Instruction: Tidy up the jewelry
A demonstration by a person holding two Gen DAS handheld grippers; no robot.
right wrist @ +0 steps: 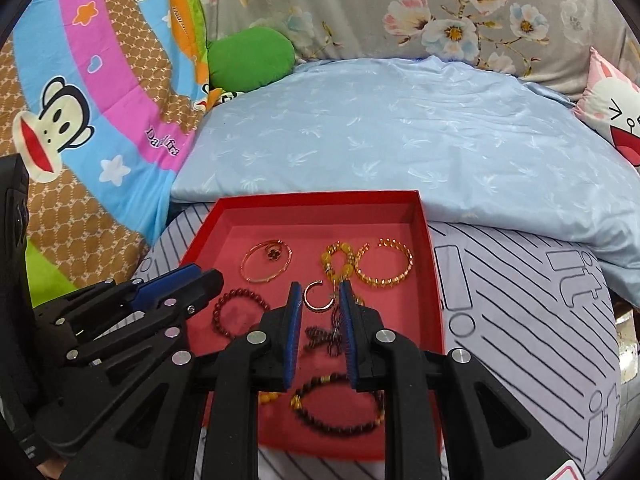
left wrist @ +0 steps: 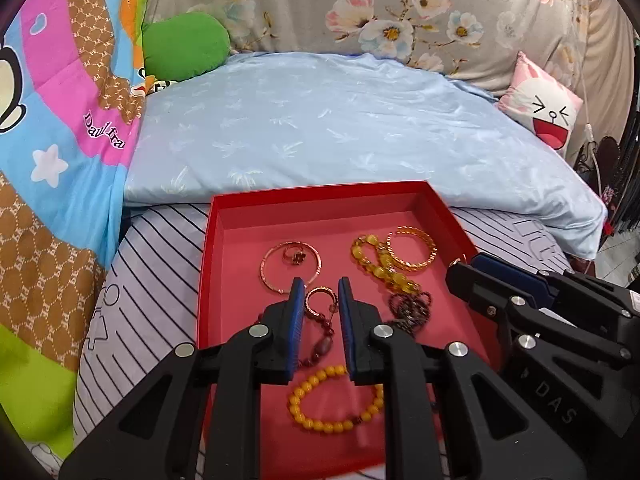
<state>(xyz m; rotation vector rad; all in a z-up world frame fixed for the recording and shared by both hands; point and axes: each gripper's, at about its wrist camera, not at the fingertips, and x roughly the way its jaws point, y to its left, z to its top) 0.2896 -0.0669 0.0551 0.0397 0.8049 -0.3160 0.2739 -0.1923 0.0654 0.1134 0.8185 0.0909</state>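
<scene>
The left gripper (left wrist: pixel 320 292), black with blue pads, fills the lower middle of the left wrist view; its jaws stand narrowly apart with nothing pinched between them, hanging above the shallow red cardboard tray (left wrist: pixel 304 196). The right gripper (right wrist: pixel 320 294), of the same make, sits low and central in its own view, its jaws likewise at a narrow gap and empty, over the same tray. Each gripper shows in the other's view at the side, the right one (left wrist: pixel 466 266) at the right edge, the left one (right wrist: pixel 208 276) at the lower left.

In the tray the jewelry lies loose. A thin rose-gold bangle (left wrist: pixel 291 266) sits at upper left with a small flower ring (left wrist: pixel 295 256) inside it. A twisted gold open cuff (left wrist: pixel 412 248) lies at upper right, just beside a strand of amber-yellow beads (left wrist: pixel 380 260). A small rose-gold open hoop (right wrist: pixel 318 298) shows between the right gripper's fingers. Lower in the frame lie a round yellow bead bracelet (left wrist: pixel 336 400), a dark red bead bracelet (right wrist: pixel 236 312) and a dark brown bead bracelet (right wrist: pixel 340 404).

The tray rests on a lilac striped sheet (right wrist: pixel 520 320). Beyond it lies a pale blue quilt (left wrist: pixel 340 120), with a green cushion (left wrist: pixel 186 46) at upper left.
</scene>
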